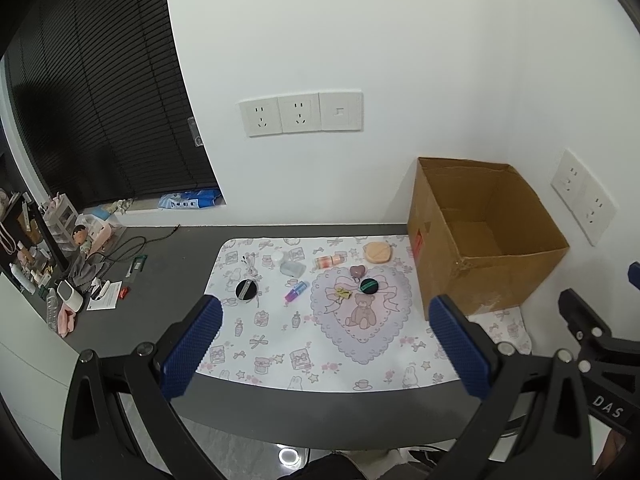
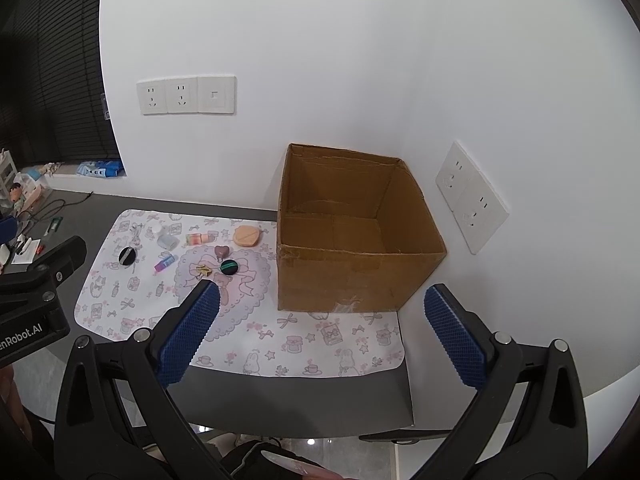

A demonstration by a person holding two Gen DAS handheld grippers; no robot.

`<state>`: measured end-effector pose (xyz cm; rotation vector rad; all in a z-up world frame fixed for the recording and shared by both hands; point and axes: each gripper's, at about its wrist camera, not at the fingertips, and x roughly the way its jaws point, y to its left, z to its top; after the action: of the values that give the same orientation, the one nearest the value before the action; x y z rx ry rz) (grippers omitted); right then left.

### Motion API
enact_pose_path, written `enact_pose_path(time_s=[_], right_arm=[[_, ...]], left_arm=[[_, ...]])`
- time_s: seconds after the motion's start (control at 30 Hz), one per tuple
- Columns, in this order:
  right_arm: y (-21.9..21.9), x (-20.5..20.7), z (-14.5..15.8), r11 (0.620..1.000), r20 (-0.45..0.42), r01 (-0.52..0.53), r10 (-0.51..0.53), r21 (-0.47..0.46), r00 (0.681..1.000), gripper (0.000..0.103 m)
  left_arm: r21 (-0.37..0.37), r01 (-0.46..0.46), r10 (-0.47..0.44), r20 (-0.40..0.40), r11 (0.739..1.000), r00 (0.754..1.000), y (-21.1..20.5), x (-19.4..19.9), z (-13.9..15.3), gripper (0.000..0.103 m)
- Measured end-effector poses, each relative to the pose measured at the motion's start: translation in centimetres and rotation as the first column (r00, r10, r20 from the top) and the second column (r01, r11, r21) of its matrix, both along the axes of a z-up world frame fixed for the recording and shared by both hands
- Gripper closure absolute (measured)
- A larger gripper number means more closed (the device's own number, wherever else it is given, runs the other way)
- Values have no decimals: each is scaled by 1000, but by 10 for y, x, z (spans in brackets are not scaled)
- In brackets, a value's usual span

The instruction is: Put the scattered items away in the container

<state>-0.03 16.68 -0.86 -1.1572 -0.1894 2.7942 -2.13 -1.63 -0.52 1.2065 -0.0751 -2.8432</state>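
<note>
Fingers of both grippers wide, cardboard box (image 2: 352, 240) beside scattered items (image 1: 296, 292) on mat (image 1: 280, 344)

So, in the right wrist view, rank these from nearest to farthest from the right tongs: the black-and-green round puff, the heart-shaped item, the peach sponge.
1. The black-and-green round puff, on the mat's heart print, left of the right tongs.
2. The heart-shaped item, just behind it.
3. The peach sponge, farthest back, close beside the cardboard box.

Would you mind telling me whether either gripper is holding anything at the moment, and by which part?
Nothing is held: the left gripper and right gripper are both open and empty.
</note>
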Motion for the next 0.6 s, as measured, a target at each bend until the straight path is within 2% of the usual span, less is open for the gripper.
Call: enact_pose_path(time_s=[0.3,0.47,0.6], right_arm=[[-2,-12,-6,1000,16,-31,31,0,999,0],[-3,-22,-9,999,1,-35,35,-15,999,0],[-21,-34,-13,997,-3,-61,61,-45,998,0]], left_arm=[[-8,-42,42,6,999,999,-3,-9,-8,0],[-35,-28,28,-4,999,1000,-12,-20,-15,0],[15,-9,9,13,1000,1000,-44,-37,-22,0]])
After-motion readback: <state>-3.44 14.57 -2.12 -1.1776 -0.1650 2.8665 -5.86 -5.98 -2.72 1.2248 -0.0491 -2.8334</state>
